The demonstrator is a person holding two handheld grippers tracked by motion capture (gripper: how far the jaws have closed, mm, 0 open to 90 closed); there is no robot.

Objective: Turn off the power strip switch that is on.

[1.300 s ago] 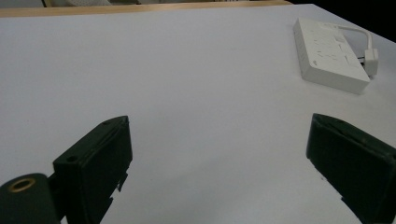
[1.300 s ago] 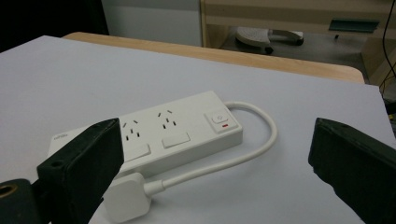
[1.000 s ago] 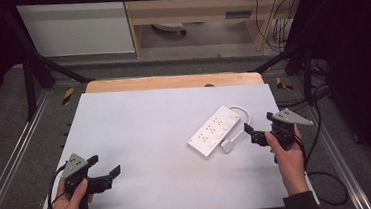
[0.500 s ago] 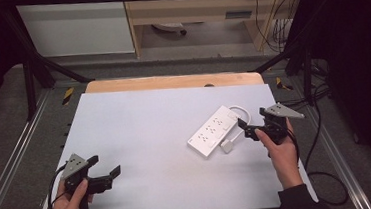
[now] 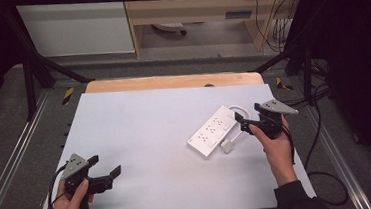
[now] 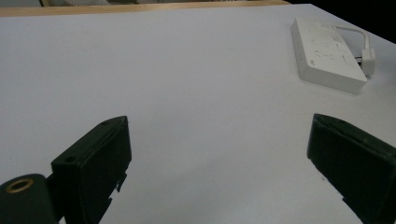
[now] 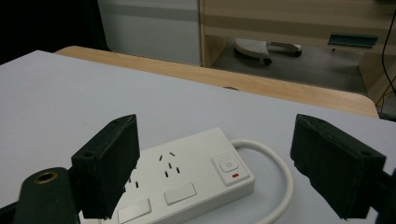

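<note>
A white power strip (image 5: 212, 131) lies at an angle on the right half of the white tabletop (image 5: 149, 117). Its cord (image 5: 242, 111) loops at the far end, and its plug (image 5: 227, 146) rests beside it. My right gripper (image 5: 241, 124) hovers at the strip's switch end, open. Its jaws have just been closing a little, with no pad touching anything. In the right gripper view the strip (image 7: 187, 179) and its switch (image 7: 229, 165) lie low between the jaws. My left gripper (image 5: 104, 167) rests open at the front left, far from the strip (image 6: 327, 53), with nothing between its jaws.
A wooden table edge (image 5: 171, 81) runs along the back of the white top. Metal rails (image 5: 12, 158) flank both sides. Black cables (image 5: 321, 139) trail on the floor at the right. A shelf unit (image 5: 191, 9) stands behind the table.
My right gripper has moved left, up to the power strip's switch end. The left gripper and the strip have not moved.
</note>
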